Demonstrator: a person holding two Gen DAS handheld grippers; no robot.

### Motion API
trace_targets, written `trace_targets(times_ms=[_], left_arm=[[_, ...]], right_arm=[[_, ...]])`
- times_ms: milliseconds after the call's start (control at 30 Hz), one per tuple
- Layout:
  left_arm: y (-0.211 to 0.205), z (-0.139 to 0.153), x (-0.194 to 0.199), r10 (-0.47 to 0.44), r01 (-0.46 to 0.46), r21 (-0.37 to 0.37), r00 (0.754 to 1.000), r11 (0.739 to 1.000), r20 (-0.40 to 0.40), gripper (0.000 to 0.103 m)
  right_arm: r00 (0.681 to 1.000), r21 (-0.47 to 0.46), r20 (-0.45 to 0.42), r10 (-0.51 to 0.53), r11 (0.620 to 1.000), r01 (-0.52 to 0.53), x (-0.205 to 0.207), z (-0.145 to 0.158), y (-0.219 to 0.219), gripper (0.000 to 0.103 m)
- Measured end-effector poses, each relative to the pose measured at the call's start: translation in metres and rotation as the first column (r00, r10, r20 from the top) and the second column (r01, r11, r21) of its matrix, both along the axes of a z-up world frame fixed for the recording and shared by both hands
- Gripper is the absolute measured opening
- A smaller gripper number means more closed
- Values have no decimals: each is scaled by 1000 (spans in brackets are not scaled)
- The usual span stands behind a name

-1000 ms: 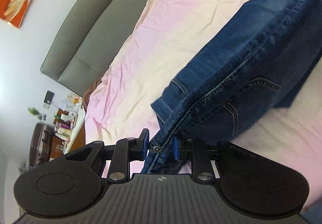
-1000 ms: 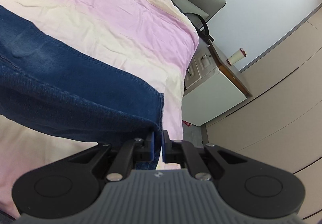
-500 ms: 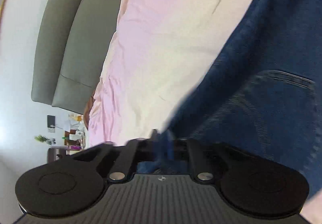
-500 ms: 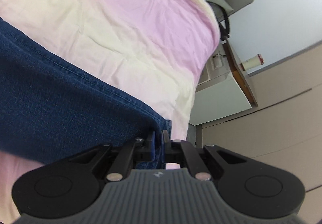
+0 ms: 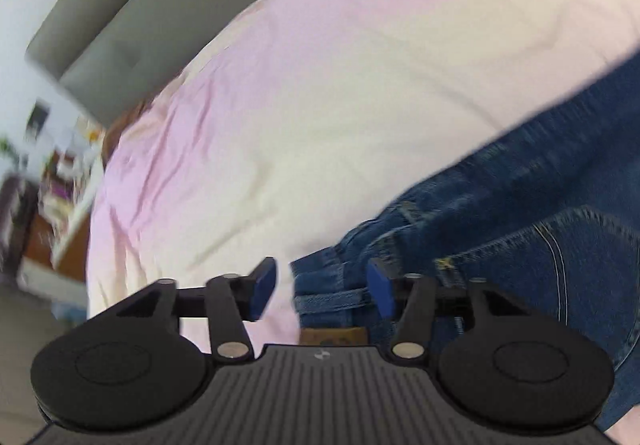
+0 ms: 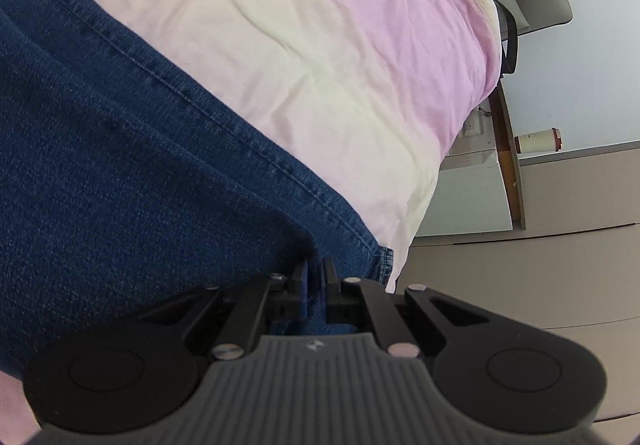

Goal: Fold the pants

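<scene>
Blue jeans [image 5: 520,237] lie on a bed with a pink and cream sheet [image 5: 360,65]. In the left wrist view the waistband end with a back pocket lies at the lower right. My left gripper [image 5: 322,285] is open, its blue pads apart, with the waistband edge lying between them. In the right wrist view the jeans [image 6: 120,165] fill the left side. My right gripper [image 6: 314,285] is shut on the hem end of the jeans, low over the bed near its right edge.
A grey headboard [image 5: 132,29] runs behind the bed. A cluttered shelf [image 5: 60,173] stands left of the bed. A white bedside cabinet [image 6: 468,197] with a cup [image 6: 536,141] on it stands to the right, with beige wardrobe doors [image 6: 560,265] beyond.
My left gripper has opened and let go of the waistband, which now lies on the sheet. The jeans have come down onto the bed. My right gripper stays shut on the hem.
</scene>
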State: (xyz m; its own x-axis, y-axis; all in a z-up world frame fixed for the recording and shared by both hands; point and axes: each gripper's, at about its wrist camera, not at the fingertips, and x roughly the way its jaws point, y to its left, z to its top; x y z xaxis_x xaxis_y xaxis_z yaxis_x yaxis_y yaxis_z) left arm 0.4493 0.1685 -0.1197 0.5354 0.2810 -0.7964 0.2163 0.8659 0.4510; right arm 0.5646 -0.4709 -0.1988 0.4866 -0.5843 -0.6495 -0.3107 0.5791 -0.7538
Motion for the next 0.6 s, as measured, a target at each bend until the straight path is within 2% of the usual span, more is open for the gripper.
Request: trace_targets(times_ms=[33,167,267,400,500,533,567,600], left_arm=[[13,3,3,39,-40,-53,999,998,-4,80],[37,-5,1,132,-134,-148,991,980,-23,80],[56,-17,13,220,-223,-216,975,951,-36,80],[75,-25,18,262,-262,-353,964,898,-47,86],[81,-30,23,268,-258,-390,963,884,-30,91],[83,-30,24,270,-258,-406,962,877,-27,91],[86,-31,24,279,-267,-431,960,862,-37,85],[89,-33,25,279,-274,-475,958,836,-61,77]], right_arm=[[1000,-1,5,-1,1000,1,-1,0,0,0],[1000,-12,16,-7,1000,7,-7,0,4,0],[1000,-30,14,-3,1000,3,-3,0,5,0],[1000,-55,-2,12,998,-12,-8,1,8,0],[999,-74,-22,26,997,-27,-9,-1,9,0],[999,-77,-28,28,997,-30,-9,-2,9,0],[999,-82,-33,30,996,-33,-9,-3,10,0],[999,-86,-38,32,996,-35,-8,-5,10,0]])
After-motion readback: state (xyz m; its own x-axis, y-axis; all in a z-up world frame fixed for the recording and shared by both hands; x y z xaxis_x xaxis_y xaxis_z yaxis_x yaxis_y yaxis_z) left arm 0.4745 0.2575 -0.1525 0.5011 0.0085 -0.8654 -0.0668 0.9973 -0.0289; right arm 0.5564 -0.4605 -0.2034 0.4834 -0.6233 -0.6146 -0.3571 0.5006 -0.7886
